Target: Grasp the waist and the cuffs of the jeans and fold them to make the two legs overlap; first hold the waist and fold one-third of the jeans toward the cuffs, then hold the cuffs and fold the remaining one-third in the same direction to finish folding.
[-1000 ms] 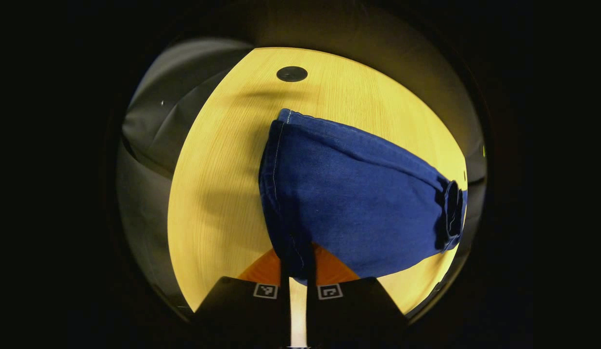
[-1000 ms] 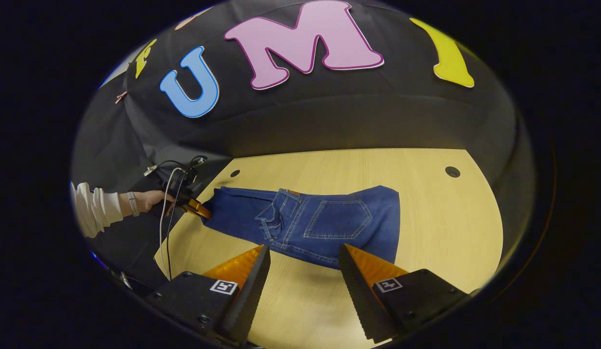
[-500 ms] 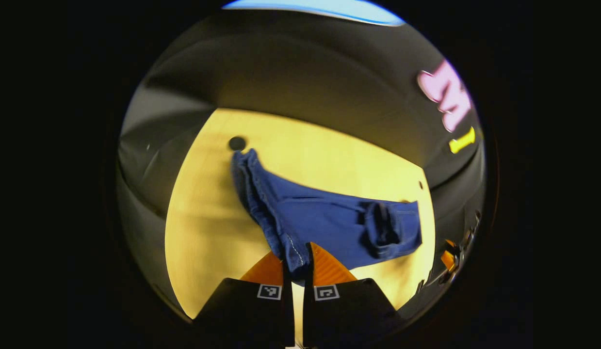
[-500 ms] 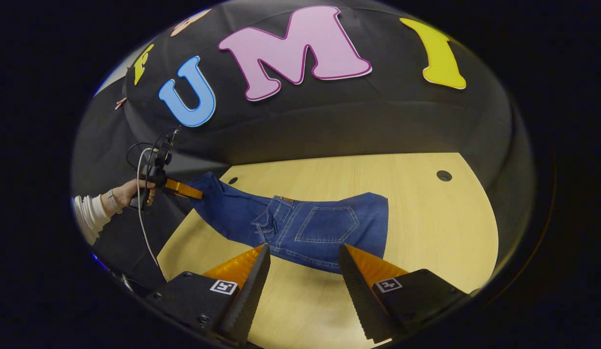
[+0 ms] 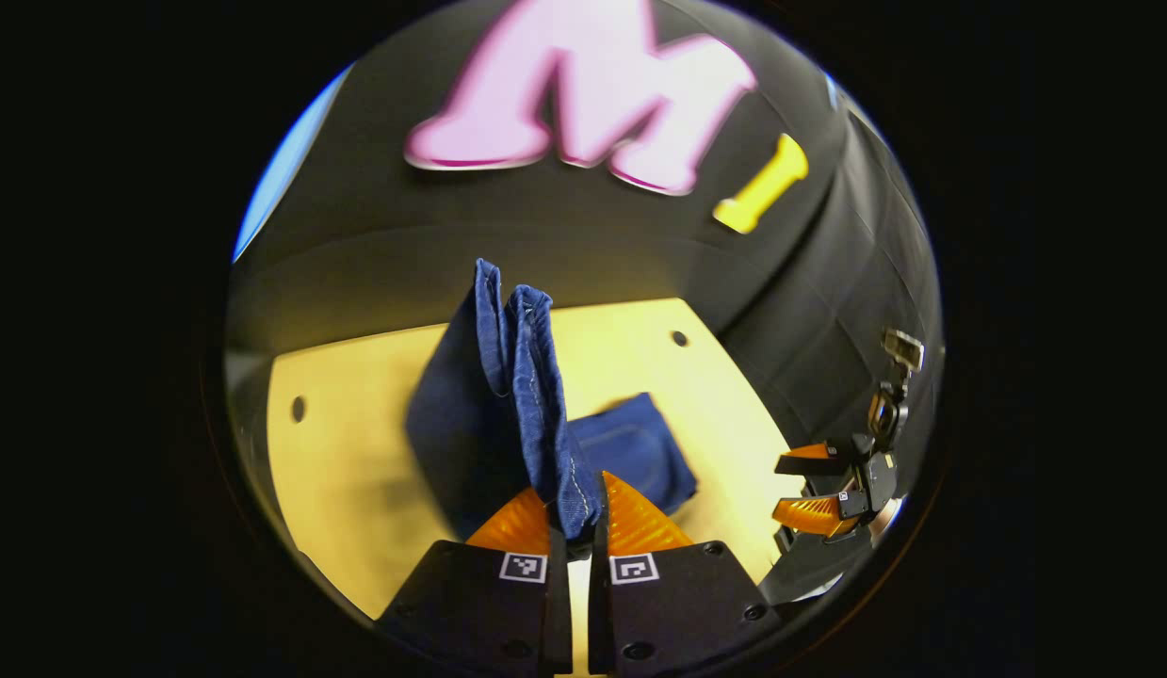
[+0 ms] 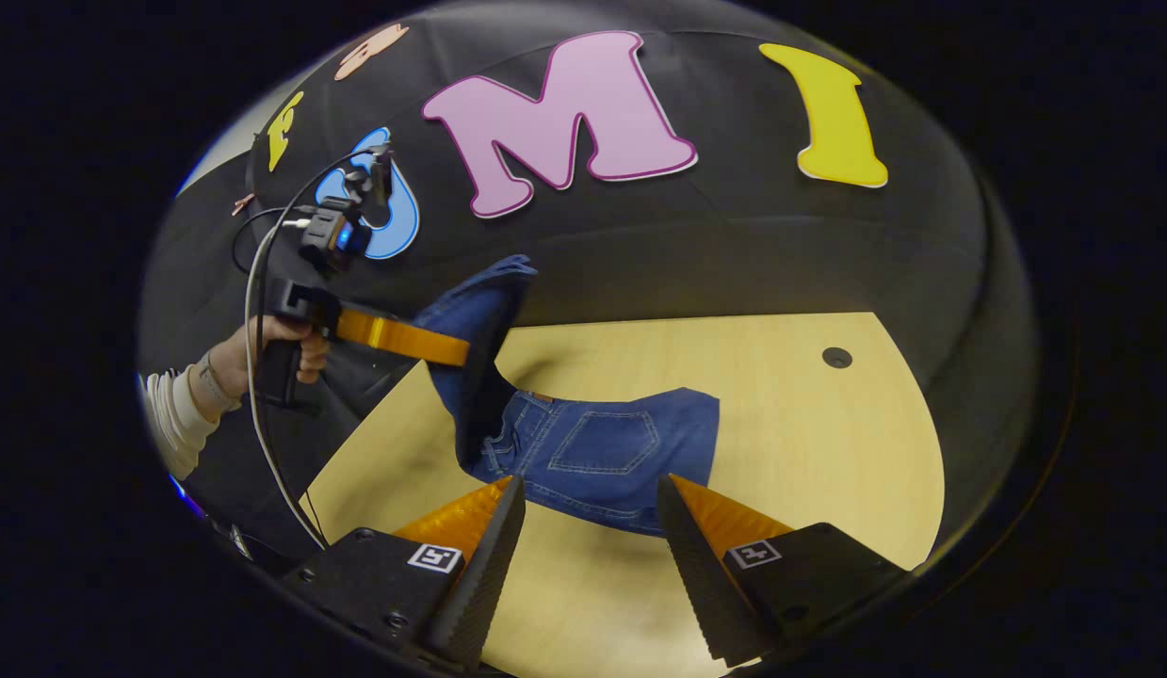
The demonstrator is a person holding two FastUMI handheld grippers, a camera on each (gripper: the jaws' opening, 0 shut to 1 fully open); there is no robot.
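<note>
i have the left gripper (image 5: 575, 513) clamped on the cuff end of the blue denim jeans (image 6: 602, 452), lifted above the pale wooden table (image 6: 809, 452); the folded waist part lies flat on it. my right gripper (image 6: 591, 527) hangs spread and empty just short of the denim. i judge this the last third fold: next, carry the cuffs over the waist part and lay them squarely.

A recording booth: black cloth wall (image 6: 734, 245) behind a bare wooden table (image 6: 809, 443).
</note>
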